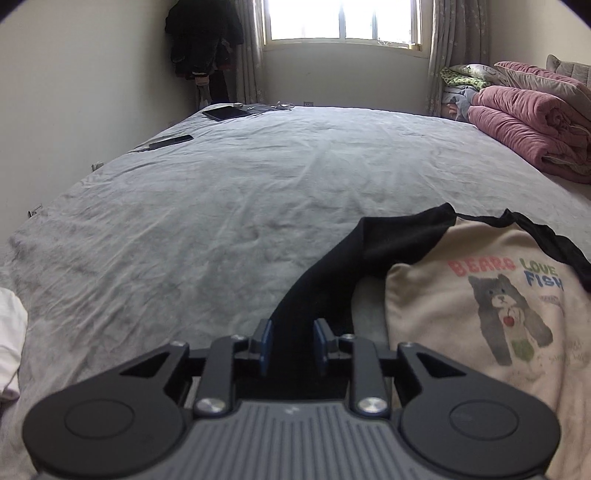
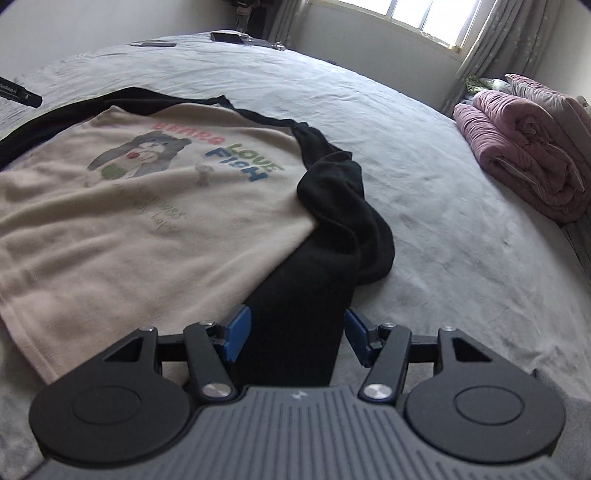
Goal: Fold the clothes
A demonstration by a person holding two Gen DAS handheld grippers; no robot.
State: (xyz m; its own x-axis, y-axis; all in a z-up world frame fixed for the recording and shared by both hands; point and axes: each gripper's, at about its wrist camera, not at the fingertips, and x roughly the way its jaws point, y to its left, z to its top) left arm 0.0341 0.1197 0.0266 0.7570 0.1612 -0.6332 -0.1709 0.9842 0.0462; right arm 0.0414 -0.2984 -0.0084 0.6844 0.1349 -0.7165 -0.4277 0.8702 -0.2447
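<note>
Down low over the bed (image 1: 207,206), the left gripper (image 1: 293,341) points forward along the grey sheet with a black sleeve (image 1: 325,280) running between its blue pads (image 1: 265,345); the jaws stand slightly apart around the cloth, and whether they actually pinch it I cannot tell. Over on the other side, the right gripper (image 2: 298,338) sits just as low, jaws spread wide, the other black sleeve (image 2: 314,295) lying between them with clear gaps to each pad, so nothing gripped there. The sweatshirt (image 2: 140,206) lies flat, print up, its cream body carrying a bear picture and the words "BEARS LOVE FISH", black sleeves trailing down either side toward the grippers. Further out, rolled pink quilts (image 1: 532,125) stack by the right edge, a tablet (image 1: 225,112) rests near the far corner, and the window (image 1: 343,20) glows behind.
</note>
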